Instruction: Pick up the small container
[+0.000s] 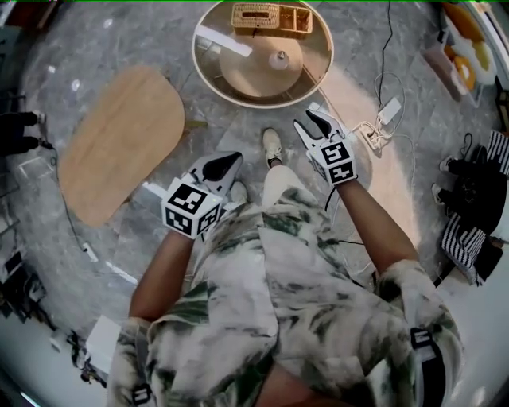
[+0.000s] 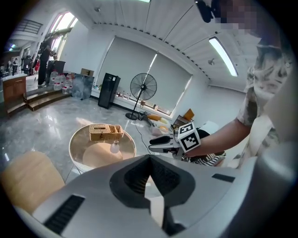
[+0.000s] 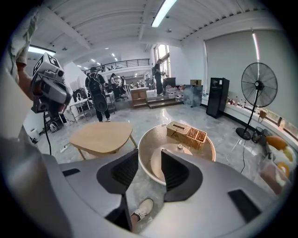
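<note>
Small container (image 1: 279,59) sits near the centre of the round table (image 1: 205,67), just in from the wicker basket (image 1: 256,15) at its far edge, w/ both tools short of the table: left gripper (image 1: 223,164) jaws closed tip to tip, nothing in them, right gripper (image 1: 318,123) jaws apart, empty.
</note>
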Motion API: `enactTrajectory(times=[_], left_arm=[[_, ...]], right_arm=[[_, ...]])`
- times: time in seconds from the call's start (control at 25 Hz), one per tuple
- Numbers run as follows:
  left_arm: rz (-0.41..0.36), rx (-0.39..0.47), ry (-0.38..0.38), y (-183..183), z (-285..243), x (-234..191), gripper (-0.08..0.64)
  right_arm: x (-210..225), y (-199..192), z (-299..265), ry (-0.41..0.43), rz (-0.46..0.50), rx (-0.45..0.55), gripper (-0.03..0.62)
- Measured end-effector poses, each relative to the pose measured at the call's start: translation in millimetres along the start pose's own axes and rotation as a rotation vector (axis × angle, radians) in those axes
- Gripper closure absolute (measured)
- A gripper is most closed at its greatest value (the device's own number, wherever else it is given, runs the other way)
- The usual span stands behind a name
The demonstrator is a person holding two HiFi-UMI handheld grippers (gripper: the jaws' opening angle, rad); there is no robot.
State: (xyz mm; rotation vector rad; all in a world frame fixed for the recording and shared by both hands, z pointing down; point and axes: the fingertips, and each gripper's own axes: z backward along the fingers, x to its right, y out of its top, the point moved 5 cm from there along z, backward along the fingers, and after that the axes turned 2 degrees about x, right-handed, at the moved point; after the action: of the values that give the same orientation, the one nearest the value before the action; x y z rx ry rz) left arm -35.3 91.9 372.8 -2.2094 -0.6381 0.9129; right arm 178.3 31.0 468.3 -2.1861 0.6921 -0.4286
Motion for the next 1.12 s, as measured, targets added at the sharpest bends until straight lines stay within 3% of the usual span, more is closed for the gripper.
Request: enactTrajectory(times=[0.4, 0.76, 1.12], left_arm=[[0.067, -0.014, 0.029, 40.7, -68.4, -36.2, 0.538], [0.130, -0.031, 0.063, 46.8, -112.7, -75.2, 0.538], [0.165, -0.058, 0.084, 31.2, -138.5, -100.8, 0.538]], right_arm=[[92.1, -17.7, -107.5, 0.017, -0.022, -0.078, 0.409], [149.9, -42.4, -211.3, 0.011, -0.045, -0.139, 0.393], [175.3, -55.2, -290.3, 0.008, -0.051, -0.137, 0.383]])
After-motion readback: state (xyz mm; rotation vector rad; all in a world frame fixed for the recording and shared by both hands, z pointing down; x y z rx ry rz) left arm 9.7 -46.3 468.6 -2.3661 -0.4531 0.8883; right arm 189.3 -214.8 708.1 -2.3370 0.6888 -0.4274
